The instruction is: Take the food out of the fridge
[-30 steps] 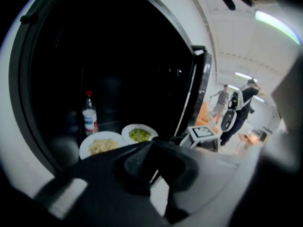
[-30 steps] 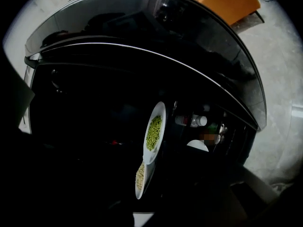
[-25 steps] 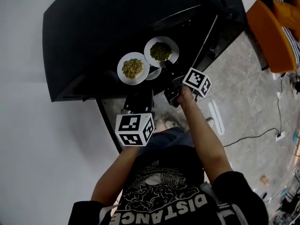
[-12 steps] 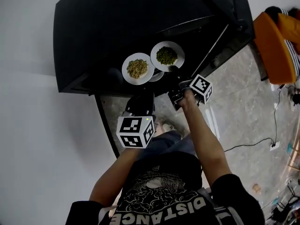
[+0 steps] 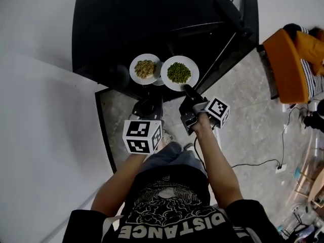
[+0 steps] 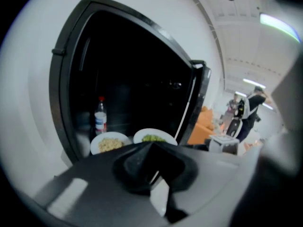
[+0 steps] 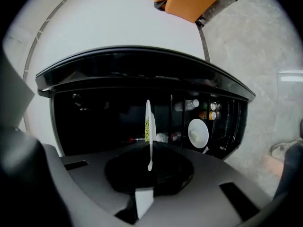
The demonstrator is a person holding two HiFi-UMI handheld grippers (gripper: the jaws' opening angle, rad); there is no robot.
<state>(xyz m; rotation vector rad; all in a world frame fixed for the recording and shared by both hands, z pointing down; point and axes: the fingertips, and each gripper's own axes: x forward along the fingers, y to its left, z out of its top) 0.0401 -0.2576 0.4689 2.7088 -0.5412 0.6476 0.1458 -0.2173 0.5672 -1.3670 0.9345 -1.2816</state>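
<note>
Right claw point(image 5: 188, 90), jaws just closed, pinches the rim of a white plate of green peas point(image 5: 179, 73) at the mouth of the black fridge point(image 5: 152, 24); a level, slow withdrawal should prevent spills. Left claw point(image 5: 151, 98) is shut, empty.

Glossy black fridge point(image 5: 152, 24), smooth glazed white plate point(image 5: 195, 71), polished mottled grey stone floor point(image 5: 243, 115), clear plastic bottle point(image 6: 100, 117)

The fridge point(image 5: 152, 29) stands at 12 o'clock, its door point(image 5: 249, 19) open toward 2 o'clock. At its mouth are two plates side by side, the pea plate point(image 5: 179, 73) at 3 o'clock of the grain plate point(image 5: 145, 69). A bottle point(image 6: 100, 117) stands inside, behind the grain plate. A chair point(image 5: 283, 67) sits on the floor at 3 o'clock.
</note>
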